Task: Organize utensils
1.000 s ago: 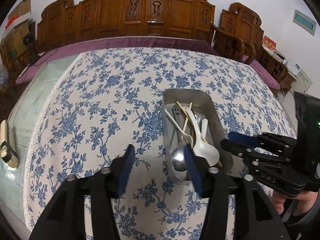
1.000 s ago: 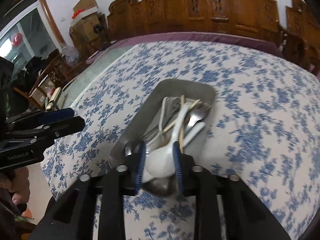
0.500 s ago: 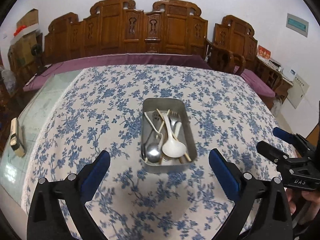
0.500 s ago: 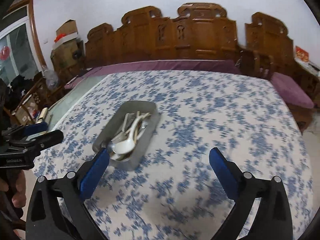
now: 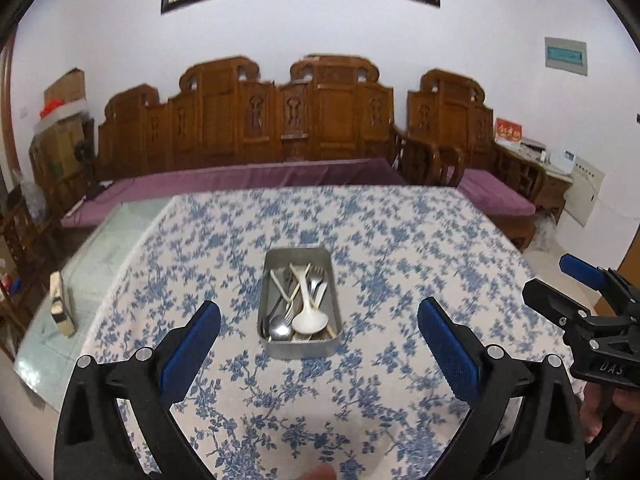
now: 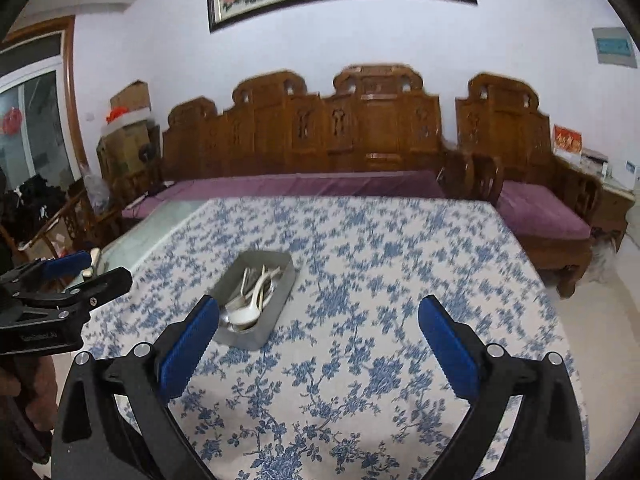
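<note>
Both claws released, nothing between the pads. Left claw (image 5: 319, 342) spread wide at bottom of its view, hanging above the blue-flowered surface (image 5: 400, 280); right claw (image 6: 319, 340) same, wide apart over the cloth. Neither touches anything.

Utensils are all in the metal tray (image 5: 300, 346), which sits on the cloth ahead of both claws, roughly mid-surface. In the tray: a white spoon (image 5: 309, 320) on top, a metal spoon (image 5: 279, 327) beside it, forks (image 5: 316, 280) and pale chopsticks (image 5: 296, 284) crossing further back. Loose heap, handles crossed, not sorted by type.

Task looks essentially done if "organize" means gather into the tray; nothing loose on the cloth that I can see.

Risks:
- Any new reach in: wide-open claw could clip the tray wall and slide it, the cloth looks smooth.
- Pulling one piece from the crossed heap would likely drag its neighbours out.
- White spoon rides on top near the front wall, so it would tip out first if the tray gets bumped.
- A small object (image 5: 60, 308) sits near the left edge on the bare glass part, so a sideways left sweep could knock it off.

Behind: wooden bench (image 5: 280, 128) with purple cushion, well apart, no concern.
</note>
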`<move>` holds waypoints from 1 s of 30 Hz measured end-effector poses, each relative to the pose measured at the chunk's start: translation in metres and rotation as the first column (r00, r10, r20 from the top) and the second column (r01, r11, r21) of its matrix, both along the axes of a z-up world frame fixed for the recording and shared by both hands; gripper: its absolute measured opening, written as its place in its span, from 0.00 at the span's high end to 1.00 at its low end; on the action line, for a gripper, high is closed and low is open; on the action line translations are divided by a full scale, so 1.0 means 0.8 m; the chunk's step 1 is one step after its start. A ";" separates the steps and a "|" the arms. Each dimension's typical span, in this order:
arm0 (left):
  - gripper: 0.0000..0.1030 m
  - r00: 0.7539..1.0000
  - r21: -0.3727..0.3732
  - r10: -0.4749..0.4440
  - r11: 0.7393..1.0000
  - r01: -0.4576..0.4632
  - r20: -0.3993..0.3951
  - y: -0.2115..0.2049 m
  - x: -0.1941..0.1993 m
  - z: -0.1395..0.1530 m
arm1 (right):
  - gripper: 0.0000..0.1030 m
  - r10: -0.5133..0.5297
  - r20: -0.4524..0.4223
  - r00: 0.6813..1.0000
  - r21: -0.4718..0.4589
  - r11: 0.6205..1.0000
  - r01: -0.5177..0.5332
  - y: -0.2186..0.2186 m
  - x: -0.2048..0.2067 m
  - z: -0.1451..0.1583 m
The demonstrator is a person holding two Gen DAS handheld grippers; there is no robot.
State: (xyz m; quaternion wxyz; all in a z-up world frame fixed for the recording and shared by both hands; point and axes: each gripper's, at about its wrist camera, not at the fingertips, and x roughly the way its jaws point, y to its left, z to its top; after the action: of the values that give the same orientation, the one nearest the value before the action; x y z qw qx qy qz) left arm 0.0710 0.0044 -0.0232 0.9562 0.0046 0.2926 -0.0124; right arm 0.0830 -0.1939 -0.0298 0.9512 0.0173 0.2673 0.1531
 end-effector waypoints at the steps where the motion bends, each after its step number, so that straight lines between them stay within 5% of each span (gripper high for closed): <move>1: 0.08 1.000 0.000 -0.003 1.000 0.003 0.009 -0.002 -0.003 0.005 | 0.03 -0.001 0.019 1.000 -0.001 1.000 0.001 -0.002 -0.006 0.009; 14: 0.08 0.995 0.000 0.004 1.000 -0.004 0.097 -0.017 -0.039 0.062 | 0.03 -0.033 0.158 0.987 0.024 0.999 0.030 -0.018 -0.053 0.082; 30: 0.08 0.993 0.010 0.009 1.000 -0.010 0.119 -0.019 -0.048 0.068 | 0.03 -0.042 0.168 0.985 0.033 0.999 0.037 -0.022 -0.059 0.086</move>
State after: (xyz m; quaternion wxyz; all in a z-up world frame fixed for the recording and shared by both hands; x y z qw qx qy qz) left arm 0.0324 -0.0110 0.0312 0.9719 0.0089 0.2350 -0.0060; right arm 0.0361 -0.2117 0.0386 0.9729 0.0237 0.1831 0.1390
